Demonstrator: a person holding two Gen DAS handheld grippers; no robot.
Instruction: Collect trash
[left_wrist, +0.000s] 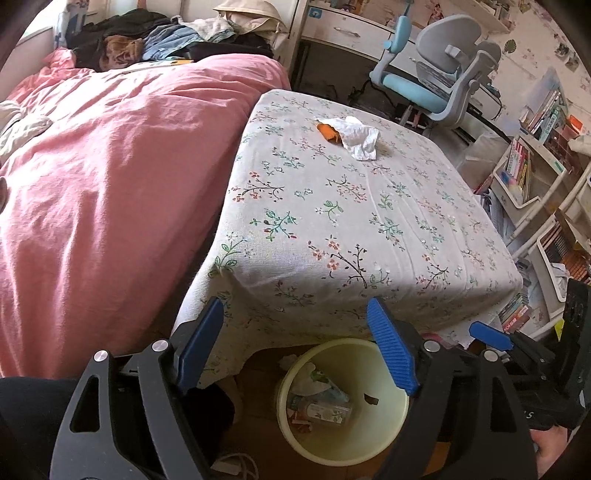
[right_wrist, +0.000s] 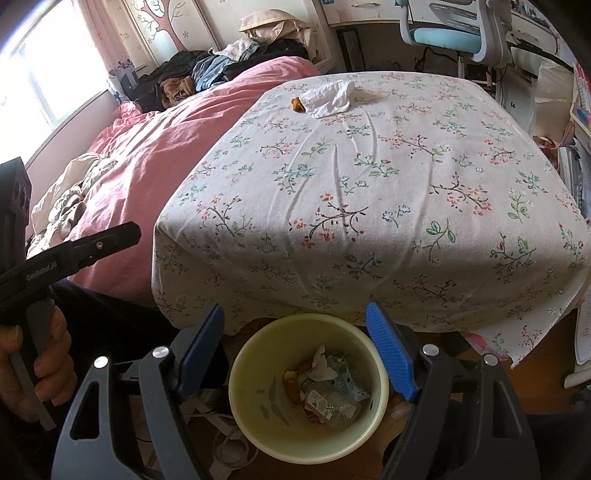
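Note:
A crumpled white tissue (left_wrist: 358, 136) (right_wrist: 330, 96) lies at the far side of the flower-print tablecloth (left_wrist: 369, 221) (right_wrist: 369, 184), with a small orange scrap (left_wrist: 327, 131) (right_wrist: 297, 104) tucked against its left end. On the floor below the table's near edge stands a pale yellow bin (left_wrist: 369, 439) (right_wrist: 255, 402) holding wrappers, tissue and a small bottle. My left gripper (left_wrist: 295, 306) hangs open over the bin, nothing between its blue pads. My right gripper (right_wrist: 295, 308) is open too, empty, above the same bin. Each gripper shows at the edge of the other's view.
A bed with a pink duvet (left_wrist: 110, 184) presses against the table's left side, clothes piled at its head. Behind the table is a grey and blue desk chair (left_wrist: 436, 81). Shelves of books (left_wrist: 535, 155) line the right. White cables (right_wrist: 229, 443) lie on the floor by the bin.

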